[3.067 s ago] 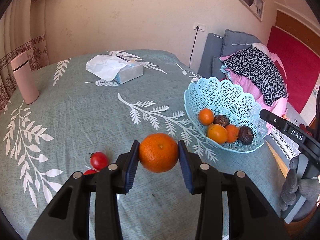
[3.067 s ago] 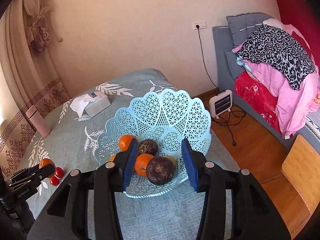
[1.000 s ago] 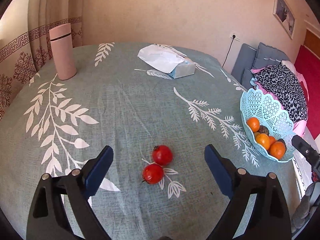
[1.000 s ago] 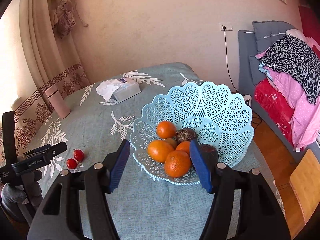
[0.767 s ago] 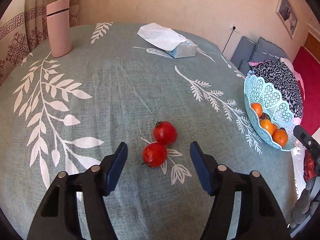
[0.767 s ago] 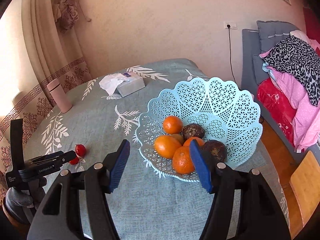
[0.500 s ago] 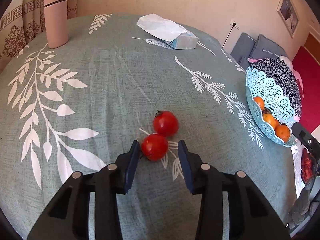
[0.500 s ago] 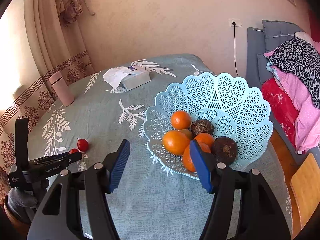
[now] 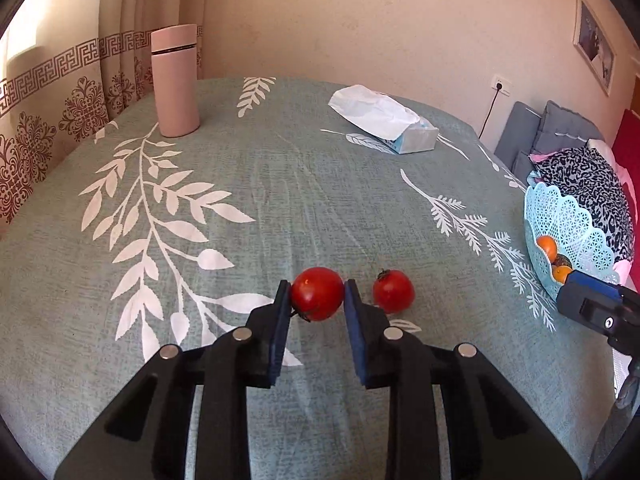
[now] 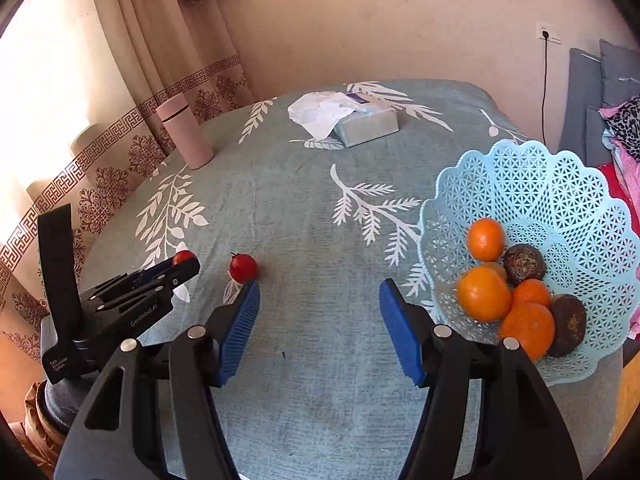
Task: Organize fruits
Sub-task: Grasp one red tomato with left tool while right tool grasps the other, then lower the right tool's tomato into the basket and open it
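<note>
A red tomato (image 9: 317,293) is gripped between the jaws of the left gripper (image 9: 314,300), whose blue pads (image 9: 281,320) are pressed on both of its sides; these jaws have just been closing on it. It cannot be told from the left wrist view whether the fruit is touching the cloth. A second tomato (image 9: 393,290) is seen on the table (image 9: 280,184), just beside the right pad and apart from it, so it stands very near to the grip. From the right wrist view the held tomato is mostly hidden behind the black body of the left gripper, and only its top is shown.

The jaws of the right gripper (image 10: 319,320) are held apart, with nothing between them, over bare cloth between the free tomato and the blue basket (image 10: 560,184). The basket is placed at the right edge of the table, well apart from both tomatoes. In it four oranges (image 10: 484,298) and two dark round fruits (image 10: 524,264) are piled, touching one another.

Farther back a tissue box (image 9: 400,132) with a white sheet pulled out is lying, and a pink bottle (image 9: 175,86) is standing upright near the curtain (image 9: 48,92). Nothing is placed on the green leaf-patterned cloth between the tomatoes and the basket.
</note>
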A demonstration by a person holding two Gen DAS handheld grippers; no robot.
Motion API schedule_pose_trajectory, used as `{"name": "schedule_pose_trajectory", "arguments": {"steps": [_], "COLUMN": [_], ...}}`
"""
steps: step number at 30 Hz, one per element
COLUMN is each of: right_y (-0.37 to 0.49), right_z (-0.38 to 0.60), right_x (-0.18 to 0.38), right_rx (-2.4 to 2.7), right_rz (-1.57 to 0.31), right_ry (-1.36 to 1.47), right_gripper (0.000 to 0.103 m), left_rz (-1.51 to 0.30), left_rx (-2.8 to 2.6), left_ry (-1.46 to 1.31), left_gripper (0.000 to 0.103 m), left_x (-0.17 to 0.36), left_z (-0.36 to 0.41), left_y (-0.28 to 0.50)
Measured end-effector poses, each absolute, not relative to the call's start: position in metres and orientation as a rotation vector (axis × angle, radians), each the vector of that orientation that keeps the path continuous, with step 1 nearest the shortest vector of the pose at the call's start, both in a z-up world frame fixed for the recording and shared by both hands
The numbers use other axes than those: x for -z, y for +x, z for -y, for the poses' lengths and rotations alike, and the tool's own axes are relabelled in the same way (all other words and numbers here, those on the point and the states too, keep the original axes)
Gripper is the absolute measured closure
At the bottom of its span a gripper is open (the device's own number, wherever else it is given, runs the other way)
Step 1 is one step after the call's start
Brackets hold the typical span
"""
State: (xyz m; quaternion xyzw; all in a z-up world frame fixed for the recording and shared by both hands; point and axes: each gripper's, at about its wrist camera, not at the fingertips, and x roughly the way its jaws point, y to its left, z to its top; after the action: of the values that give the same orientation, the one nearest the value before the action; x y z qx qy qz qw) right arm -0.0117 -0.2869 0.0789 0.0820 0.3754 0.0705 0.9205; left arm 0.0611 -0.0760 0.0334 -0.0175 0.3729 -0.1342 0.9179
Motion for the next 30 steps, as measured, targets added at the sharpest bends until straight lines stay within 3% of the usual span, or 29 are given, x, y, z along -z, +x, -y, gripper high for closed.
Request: {"name": "schedule_pose_trajectory", "arguments": {"steps": [11,24,30], "right_y": [0.043,0.082,0.077], "right_z": [0.215,0.187,0.191], "right_x": [-0.046,-0.024,-0.028], "right_rx": [-0.274,-0.303,-0.3], "right_rz": [-0.891,-0.94,-0.931], "right_ry": [0.021,-0.042,-0.019], "right_gripper": [0.039,0.074,0.074], "left_rz": [-0.739,-0.759,-0.766], "left_rx": [0.139,0.106,0.11], "left_ry": [-0.096,-0.129,-0.134], "left_gripper": [0.076,0.076,0.076], "left_x": [-0.031,-0.023,-0.022], "left_z": [0.043,0.034,0.033], "left_y": [0.068,0.071,0.072]}}
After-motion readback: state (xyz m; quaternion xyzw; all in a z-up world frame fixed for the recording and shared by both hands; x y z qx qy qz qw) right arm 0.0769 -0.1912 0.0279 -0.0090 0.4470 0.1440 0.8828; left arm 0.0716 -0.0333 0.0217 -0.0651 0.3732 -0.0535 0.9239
